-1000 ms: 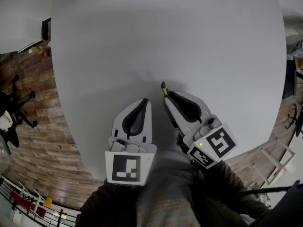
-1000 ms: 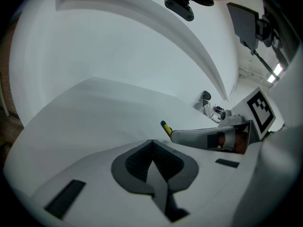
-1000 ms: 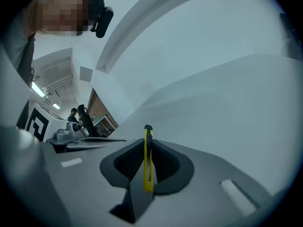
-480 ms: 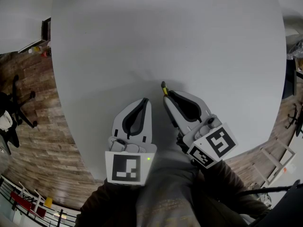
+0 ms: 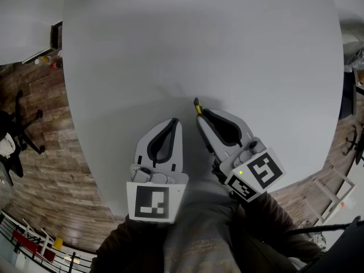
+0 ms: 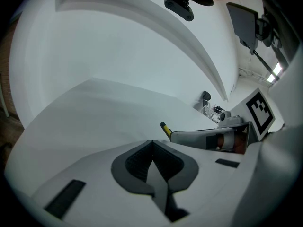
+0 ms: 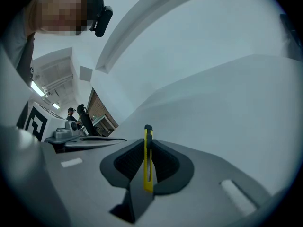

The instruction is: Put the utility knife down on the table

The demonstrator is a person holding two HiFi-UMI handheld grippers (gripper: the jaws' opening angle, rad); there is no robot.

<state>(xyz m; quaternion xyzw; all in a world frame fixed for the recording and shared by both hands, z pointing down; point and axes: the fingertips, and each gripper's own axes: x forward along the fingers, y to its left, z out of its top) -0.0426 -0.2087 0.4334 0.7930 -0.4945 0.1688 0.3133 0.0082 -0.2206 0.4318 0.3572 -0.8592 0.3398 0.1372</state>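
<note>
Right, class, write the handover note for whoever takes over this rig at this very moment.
Left gripper: jaws together, holding nothing, by the near edge of the table.
Right gripper: jaws shut on the yellow utility knife, its tip poking out ahead.
Done: knife gripped, not yet released.
Left: lower it onto the table, open the jaws, withdraw.

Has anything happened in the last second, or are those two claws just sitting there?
Nothing has visibly moved. The right gripper stays shut on the yellow utility knife over the white table. The left gripper stays shut and empty beside it. The knife has not been let go.
</note>
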